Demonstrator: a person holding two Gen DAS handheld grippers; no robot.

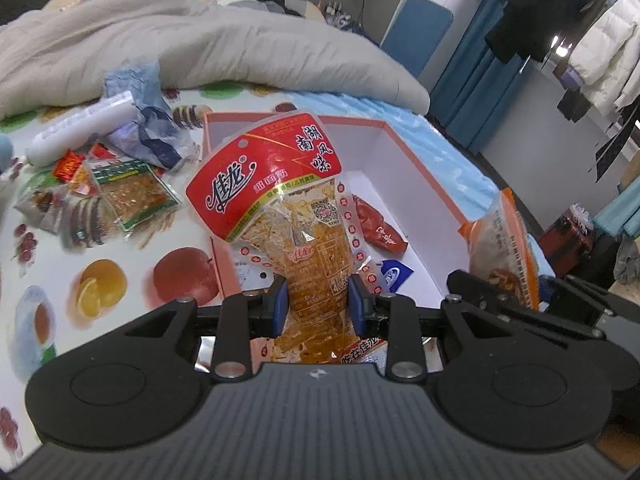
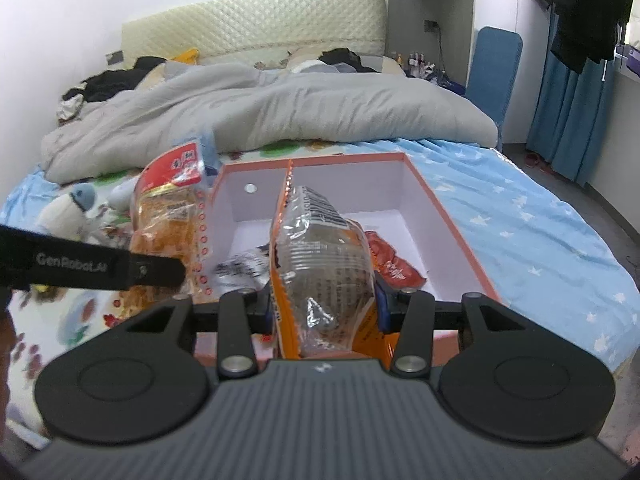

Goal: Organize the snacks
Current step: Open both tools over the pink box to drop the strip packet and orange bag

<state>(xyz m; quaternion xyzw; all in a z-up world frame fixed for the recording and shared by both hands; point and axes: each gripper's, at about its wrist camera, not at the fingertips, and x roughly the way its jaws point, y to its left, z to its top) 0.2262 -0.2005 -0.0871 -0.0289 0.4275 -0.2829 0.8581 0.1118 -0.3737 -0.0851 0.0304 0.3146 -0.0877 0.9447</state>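
Note:
My left gripper (image 1: 318, 300) is shut on a red-topped spicy strip packet (image 1: 280, 184), held upright over the near left edge of the orange-rimmed white box (image 1: 420, 184). My right gripper (image 2: 324, 300) is shut on an orange-edged clear snack bag (image 2: 320, 248), held above the box (image 2: 440, 216). Each packet also shows in the other view: the orange bag at the right in the left wrist view (image 1: 500, 248), the red packet at the left in the right wrist view (image 2: 168, 208). Inside the box lie a red sachet (image 1: 378, 224), a small blue packet (image 1: 394, 274) and a white wrapper (image 2: 244, 268).
Loose snacks (image 1: 120, 188), a white tube (image 1: 80, 128) and crumpled blue plastic (image 1: 140, 120) lie on the fruit-print cloth (image 1: 120, 280) left of the box. A grey duvet (image 2: 280, 112) is bunched behind. A plush toy (image 2: 76, 208) sits at the left. The bed's edge drops off at the right.

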